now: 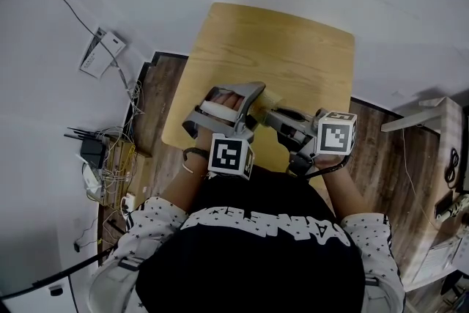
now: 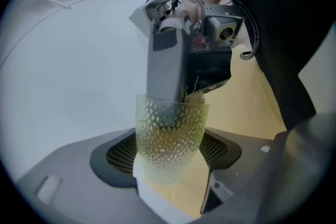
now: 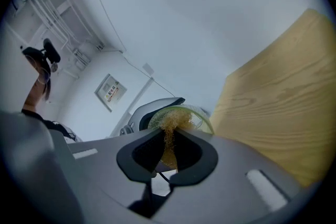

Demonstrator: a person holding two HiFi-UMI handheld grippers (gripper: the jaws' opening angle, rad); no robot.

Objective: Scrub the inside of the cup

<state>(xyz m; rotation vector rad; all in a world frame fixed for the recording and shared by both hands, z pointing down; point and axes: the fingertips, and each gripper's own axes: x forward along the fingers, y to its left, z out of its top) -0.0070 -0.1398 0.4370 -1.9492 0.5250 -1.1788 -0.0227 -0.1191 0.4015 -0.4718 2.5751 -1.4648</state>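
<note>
A translucent greenish cup (image 2: 170, 139) with a dotted pattern sits between the jaws of my left gripper (image 2: 168, 153), which is shut on it. The cup's mouth faces my right gripper, whose grey jaw (image 2: 167, 68) reaches down into it. In the right gripper view, my right gripper (image 3: 169, 147) is shut on a tuft of yellow fibrous scrubber (image 3: 170, 131), and the scrubber sits inside the cup's rim (image 3: 203, 117). In the head view, the left gripper (image 1: 238, 106) and right gripper (image 1: 282, 121) meet tip to tip over the near part of the wooden table (image 1: 293, 48), and they hide most of the cup.
The table is small, with wooden floor (image 1: 381, 157) on both sides. A tangle of cables and a router (image 1: 99, 154) lie on the floor at the left. A white box (image 1: 99, 51) hangs on the wall. A white shelf (image 1: 432, 113) stands at the right.
</note>
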